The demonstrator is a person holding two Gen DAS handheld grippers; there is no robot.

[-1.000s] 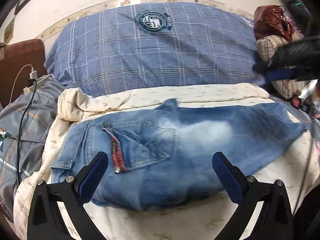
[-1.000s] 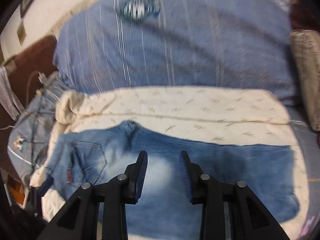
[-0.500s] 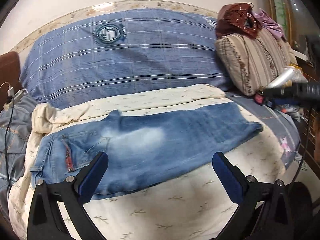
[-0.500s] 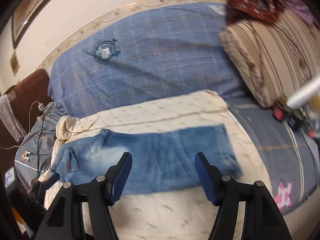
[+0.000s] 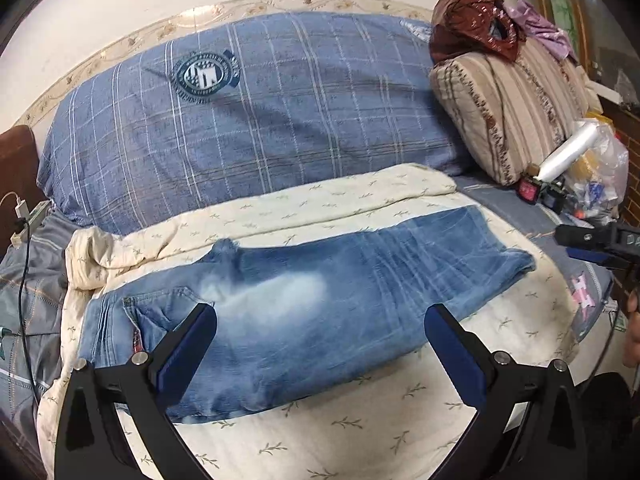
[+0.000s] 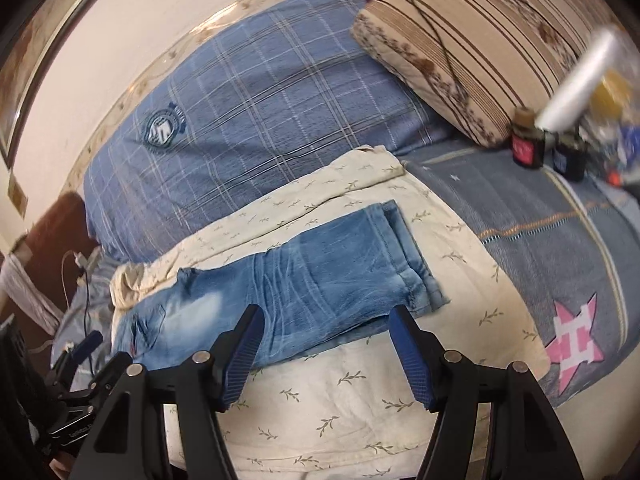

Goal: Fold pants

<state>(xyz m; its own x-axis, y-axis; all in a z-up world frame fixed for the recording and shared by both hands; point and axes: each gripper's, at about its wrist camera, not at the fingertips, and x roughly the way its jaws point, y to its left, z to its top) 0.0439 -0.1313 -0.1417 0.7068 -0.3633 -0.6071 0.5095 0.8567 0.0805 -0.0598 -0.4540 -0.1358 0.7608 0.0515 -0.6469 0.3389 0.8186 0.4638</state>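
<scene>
Your jeans (image 5: pixel 304 304) lie flat on the cream sheet (image 5: pixel 360 432), folded lengthwise, one leg on the other. The waist and back pocket point to the left in both views; the hems (image 6: pixel 416 276) lie at the right, near the sheet's edge and short of the grey cover (image 6: pixel 560 240) with its pink star patch.

Your left gripper (image 5: pixel 320 344) hangs above the near edge of the jeans with its jaws spread wide. Nothing sits between the blue pads (image 5: pixel 188 348), and they touch no cloth.

Your right gripper (image 6: pixel 324 352) is about half open and just as empty (its pads frame the near edge of the jeans and some bare sheet, but it hovers clear of both). In the left view it shows only as a dark tip at the far right edge.

Behind the jeans a blue plaid pillow (image 5: pixel 248 120) leans on the wall, with a striped cushion (image 5: pixel 512 120) to its right. A charger cable (image 5: pixel 22 280) trails down the left side.
</scene>
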